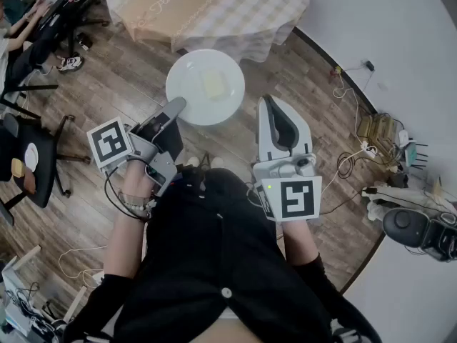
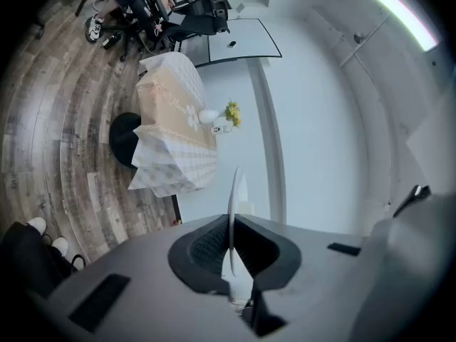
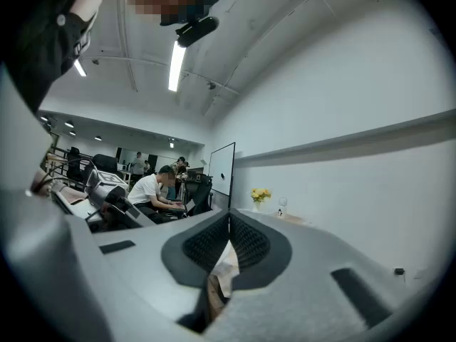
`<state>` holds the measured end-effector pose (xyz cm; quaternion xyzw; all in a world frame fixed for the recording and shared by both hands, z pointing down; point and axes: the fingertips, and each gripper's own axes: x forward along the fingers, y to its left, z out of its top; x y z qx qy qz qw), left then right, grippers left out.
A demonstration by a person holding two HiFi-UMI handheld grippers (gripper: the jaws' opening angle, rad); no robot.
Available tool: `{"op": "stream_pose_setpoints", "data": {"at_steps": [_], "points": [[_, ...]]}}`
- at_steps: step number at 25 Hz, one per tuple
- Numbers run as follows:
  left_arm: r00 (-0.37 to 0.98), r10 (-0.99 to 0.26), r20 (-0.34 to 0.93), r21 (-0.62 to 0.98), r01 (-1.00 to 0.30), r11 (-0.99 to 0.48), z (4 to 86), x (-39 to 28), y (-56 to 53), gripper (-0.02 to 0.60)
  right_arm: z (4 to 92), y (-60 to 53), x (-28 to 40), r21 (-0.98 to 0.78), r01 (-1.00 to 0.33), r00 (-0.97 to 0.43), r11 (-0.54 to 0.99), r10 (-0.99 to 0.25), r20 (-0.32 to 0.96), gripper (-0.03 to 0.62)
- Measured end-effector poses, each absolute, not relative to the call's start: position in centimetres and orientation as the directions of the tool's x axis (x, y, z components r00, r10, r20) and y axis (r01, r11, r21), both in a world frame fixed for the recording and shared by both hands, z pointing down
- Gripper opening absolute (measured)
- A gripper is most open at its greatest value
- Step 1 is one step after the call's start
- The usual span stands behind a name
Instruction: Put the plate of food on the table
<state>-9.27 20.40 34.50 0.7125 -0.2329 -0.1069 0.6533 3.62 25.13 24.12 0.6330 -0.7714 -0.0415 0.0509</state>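
A white plate (image 1: 206, 86) with a pale yellow slab of food (image 1: 214, 84) hangs level over the wooden floor. My left gripper (image 1: 175, 108) is shut on its near left rim. In the left gripper view the plate (image 2: 233, 191) shows edge-on, pinched between the jaws of the left gripper (image 2: 230, 223). My right gripper (image 1: 269, 103) is to the right of the plate, shut and empty; in its own view the right gripper (image 3: 229, 223) has its pads pressed together. The round table (image 1: 207, 6) with a checked cloth stands just beyond the plate.
A vase of yellow flowers (image 2: 230, 112) and a small glass stand on the table (image 2: 174, 130). Black office chairs (image 1: 32, 141) are at the left. Cables and power strips (image 1: 371, 145) lie along the white wall at the right. People sit at desks (image 3: 149, 191) farther off.
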Motion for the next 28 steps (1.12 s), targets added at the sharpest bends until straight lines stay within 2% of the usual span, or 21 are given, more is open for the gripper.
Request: {"op": "stream_pose_setpoints", "data": {"at_steps": [11,16,21,22,23,25,28], "points": [[0.872,-0.464,0.155,0.982,-0.186,-0.022,34.9,-9.5,20.6,0.008,25.2,24.7,3.2,0.068,-0.977,-0.198,0.202,-0.978,0.070,0.000],[0.873,-0.462,0.155,0.982,-0.185,-0.020,35.0,-9.7,20.6,0.008,28.1,24.2,3.4,-0.181,-0.964,-0.226,0.196,-0.959,0.170,0.002],[0.873,-0.462,0.155,0.983,-0.184,-0.019,35.0,-10.0,20.3,0.008,30.4,23.8,2.7,-0.478,-0.859,-0.314,0.183,-0.926,0.209,0.003],[0.874,-0.462,0.153,0.983,-0.182,-0.019,35.0,-10.0,20.3,0.008,30.8,23.7,2.5,-0.537,-0.825,-0.333,0.178,-0.920,0.206,0.023],[0.874,-0.461,0.151,0.984,-0.180,-0.018,34.9,-10.0,20.3,0.008,31.1,23.6,2.3,-0.596,-0.785,-0.351,0.170,-0.915,0.201,0.074],[0.875,-0.460,0.150,0.984,-0.178,-0.018,34.9,-10.1,20.3,0.008,31.8,23.5,1.9,-0.684,-0.714,-0.376,0.148,-0.906,0.196,0.077],[0.879,-0.455,0.144,0.984,-0.175,-0.025,34.7,-10.1,20.3,0.008,32.5,23.2,1.5,-0.728,-0.673,-0.392,0.128,-0.897,0.204,0.077]]}}
